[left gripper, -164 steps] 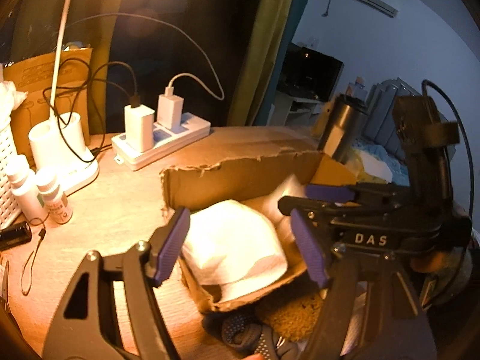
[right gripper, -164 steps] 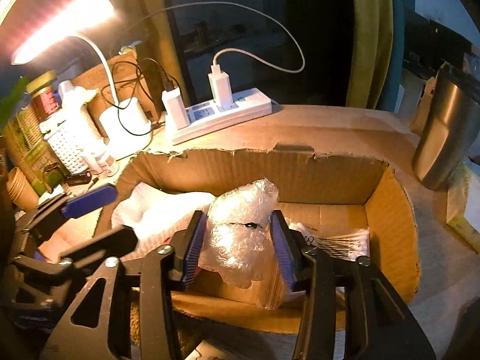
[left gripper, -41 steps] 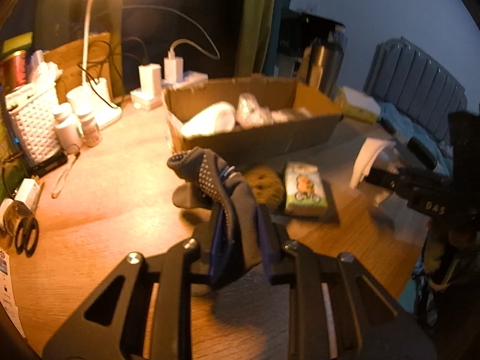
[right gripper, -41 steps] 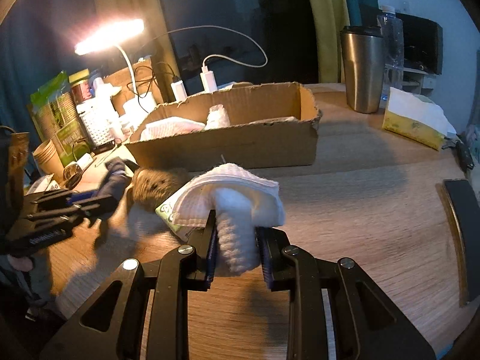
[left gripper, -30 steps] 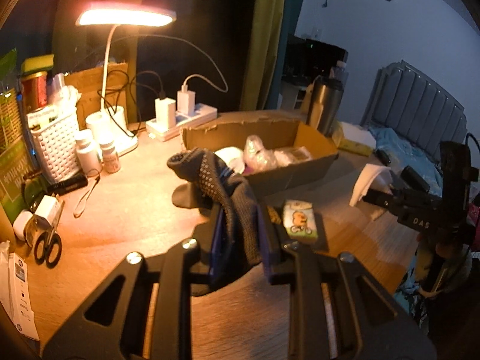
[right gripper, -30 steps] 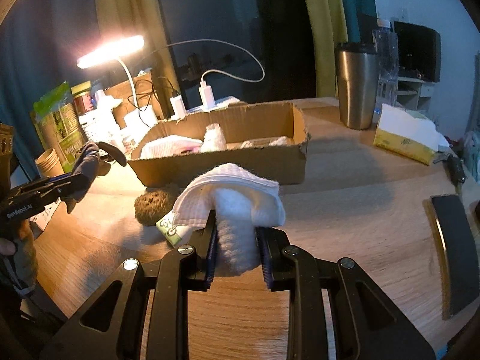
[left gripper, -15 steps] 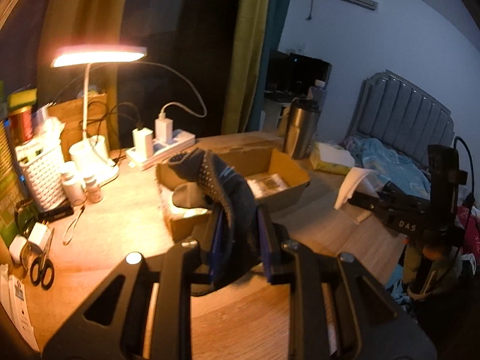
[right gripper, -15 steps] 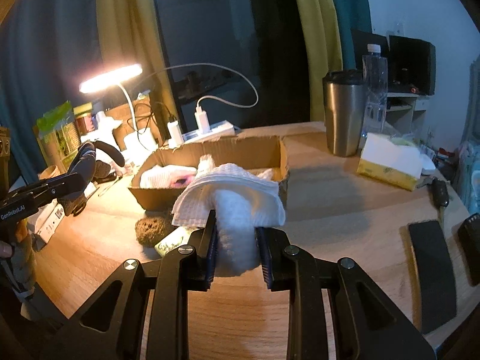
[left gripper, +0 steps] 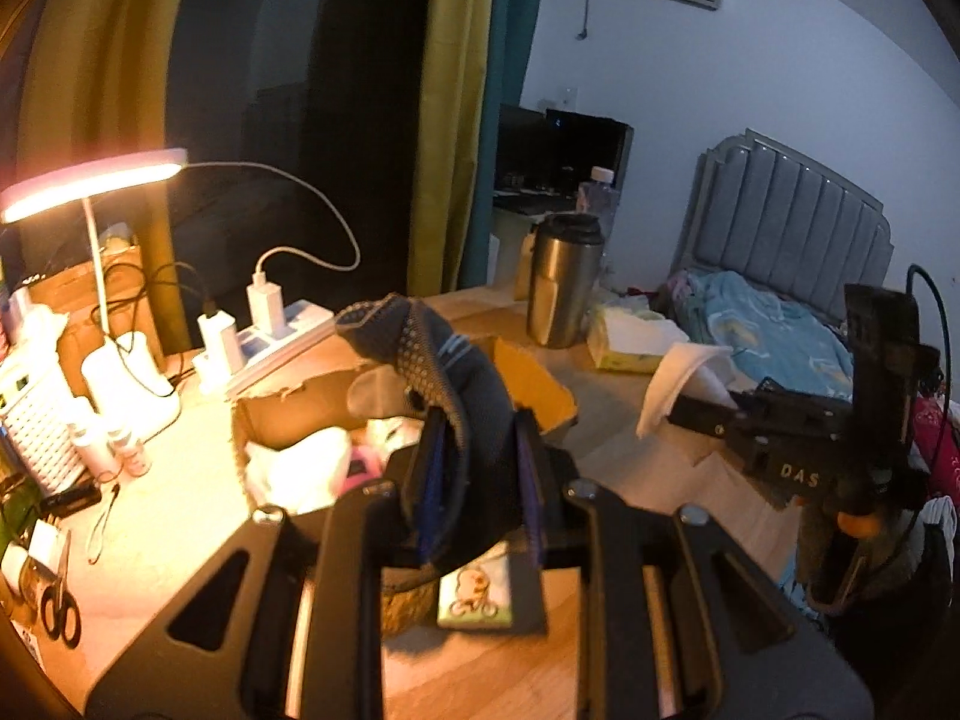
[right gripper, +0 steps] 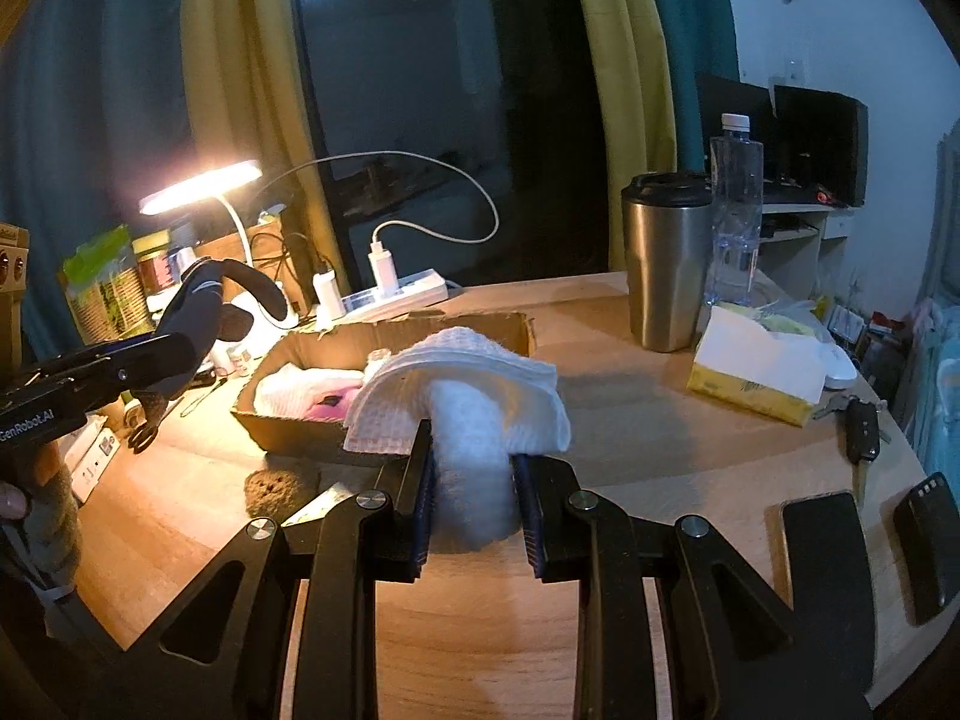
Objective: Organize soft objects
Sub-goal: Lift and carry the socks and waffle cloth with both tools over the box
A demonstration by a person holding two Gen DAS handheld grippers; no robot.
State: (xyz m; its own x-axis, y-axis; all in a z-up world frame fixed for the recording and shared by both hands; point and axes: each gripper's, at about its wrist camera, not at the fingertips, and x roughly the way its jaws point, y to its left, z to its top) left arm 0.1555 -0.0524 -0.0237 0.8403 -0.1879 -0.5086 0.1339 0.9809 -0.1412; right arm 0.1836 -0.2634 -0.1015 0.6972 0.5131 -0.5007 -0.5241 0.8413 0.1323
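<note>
The left gripper [left gripper: 477, 474] has its jaws pinched narrow on a dark glove [left gripper: 444, 372] with a dotted palm; the glove stands up between the pads and its fingers flop over toward the lamp side. The right gripper [right gripper: 474, 492] has its jaws clamped on a white cloth [right gripper: 468, 396], whose folded upper part spreads out over both pads like a cap.

Taking the cardboard box [right gripper: 396, 330] as the landmark: both held things hang in the air on the near side of the box, the glove at its lamp end, the cloth in front of its middle. Inside the box lie a white folded cloth [right gripper: 300, 387] and something pink [right gripper: 327, 405]. On the wooden worktop [right gripper: 660, 438], just in front of the box, sit a brown sponge [right gripper: 270, 489] and a small tissue pack [left gripper: 477, 591] with a bicycle picture, close to each other. Behind the box stands a white power strip [right gripper: 396, 294] with chargers plugged in, and beyond the box's left end a lit desk lamp [right gripper: 201, 186]. To the right of the box stand a steel tumbler [right gripper: 666, 258] and a clear water bottle [right gripper: 735, 210], and nearer the front a yellow tissue box [right gripper: 756, 369]. Farther right of it lie a car key [right gripper: 861, 420] and two dark phones [right gripper: 825, 558] near the worktop's edge. In the left wrist view scissors [left gripper: 60, 612] lie far left of the box.
</note>
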